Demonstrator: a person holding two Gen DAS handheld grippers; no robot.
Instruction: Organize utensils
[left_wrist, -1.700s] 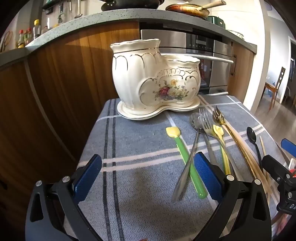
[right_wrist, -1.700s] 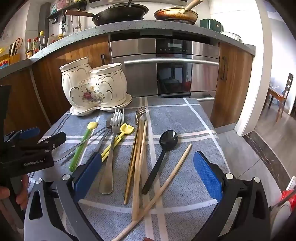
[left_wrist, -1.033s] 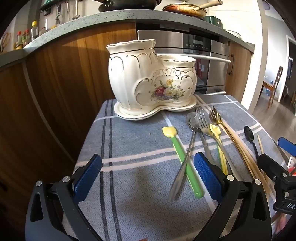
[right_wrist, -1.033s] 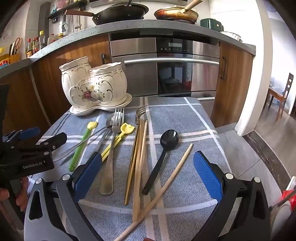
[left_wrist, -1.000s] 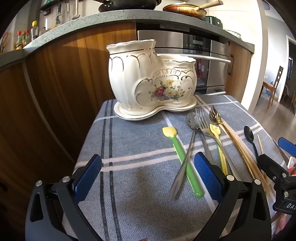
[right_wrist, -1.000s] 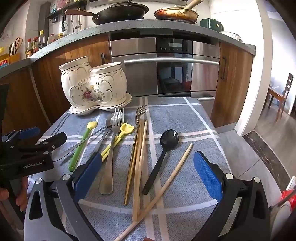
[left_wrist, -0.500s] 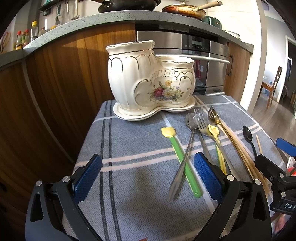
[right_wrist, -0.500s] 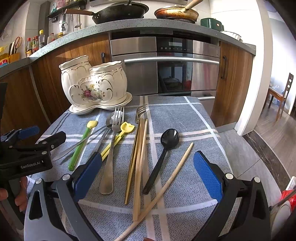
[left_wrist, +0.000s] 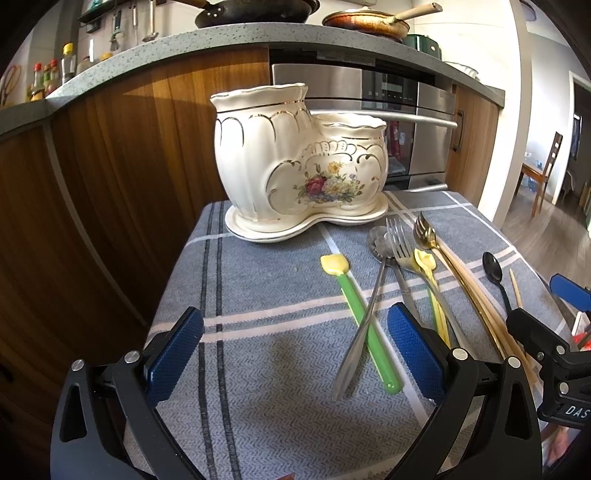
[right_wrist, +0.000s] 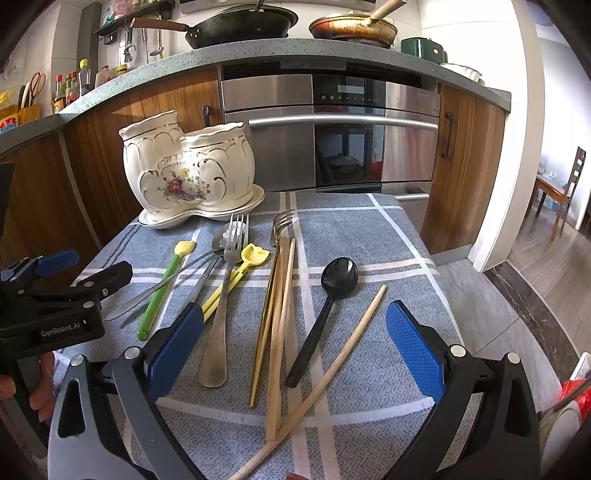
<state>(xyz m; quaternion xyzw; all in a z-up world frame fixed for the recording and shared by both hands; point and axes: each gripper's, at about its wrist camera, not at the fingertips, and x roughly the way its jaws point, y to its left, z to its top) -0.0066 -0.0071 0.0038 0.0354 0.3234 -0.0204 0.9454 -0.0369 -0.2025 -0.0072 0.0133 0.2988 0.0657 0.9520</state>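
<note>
While the utensils (right_wrist: 258, 295) lie loose on the grey checked cloth (left_wrist: 258, 406) in front of the cream holder (left_wrist: 295, 162), none sits in it. A steel spoon (left_wrist: 360, 325) crosses the green spatula (left_wrist: 365, 325). My left hand-held gripper (left_wrist: 295, 347) hangs spread and empty above the cloth; my right hand-held gripper (right_wrist: 291, 343) is spread too, over the chopsticks (right_wrist: 277, 332) and black spoon (right_wrist: 325, 310).

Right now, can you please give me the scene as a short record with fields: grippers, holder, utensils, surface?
left gripper: open, holds nothing
right gripper: open, holds nothing
ceramic holder: upright, at the far left of the cloth; inside not visible
utensils: all lying loose; green-handled tool, silver fork, gold fork, black spoon, chopstick
surface: grey striped cloth
</note>
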